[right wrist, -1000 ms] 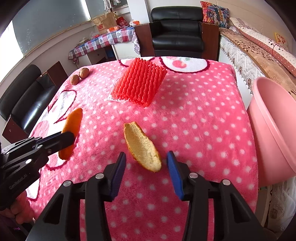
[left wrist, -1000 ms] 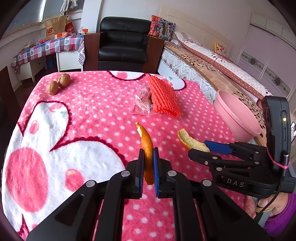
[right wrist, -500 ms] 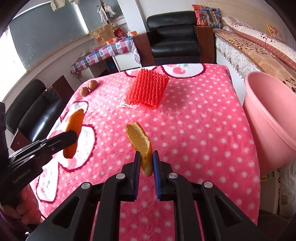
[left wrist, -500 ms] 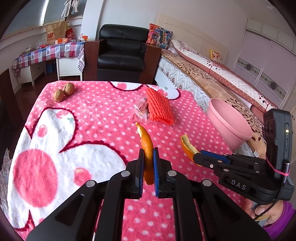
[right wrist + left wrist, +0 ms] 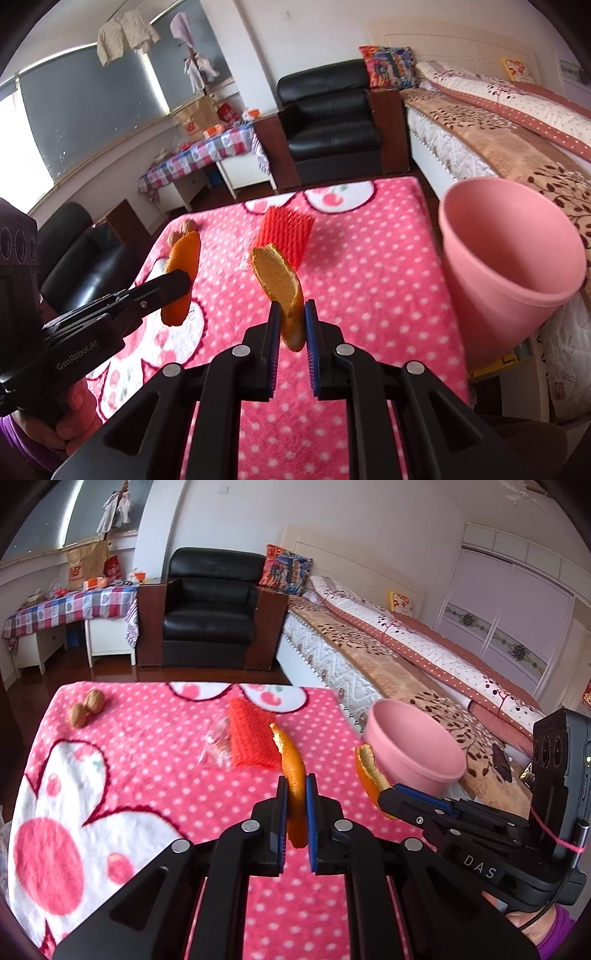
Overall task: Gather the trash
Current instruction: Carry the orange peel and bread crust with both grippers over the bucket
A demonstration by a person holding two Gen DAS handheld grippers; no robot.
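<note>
My left gripper is shut on a long strip of orange peel, held clear above the pink dotted blanket. My right gripper is shut on a second, wider piece of orange peel, pith side showing, also lifted off the blanket. Each gripper shows in the other's view: the right gripper with its peel at the right, the left gripper with its peel at the left. A pink bin stands off the table's right edge.
A red foam net with a clear plastic wrapper beside it lies mid-table. Two walnuts sit at the far left corner. Beyond are a black armchair, a bed on the right and a checked side table.
The right gripper closed on the wider peel and lifted it off the blanket. Both grippers rose with their peels, and the pink bin now sits closer in both views.
</note>
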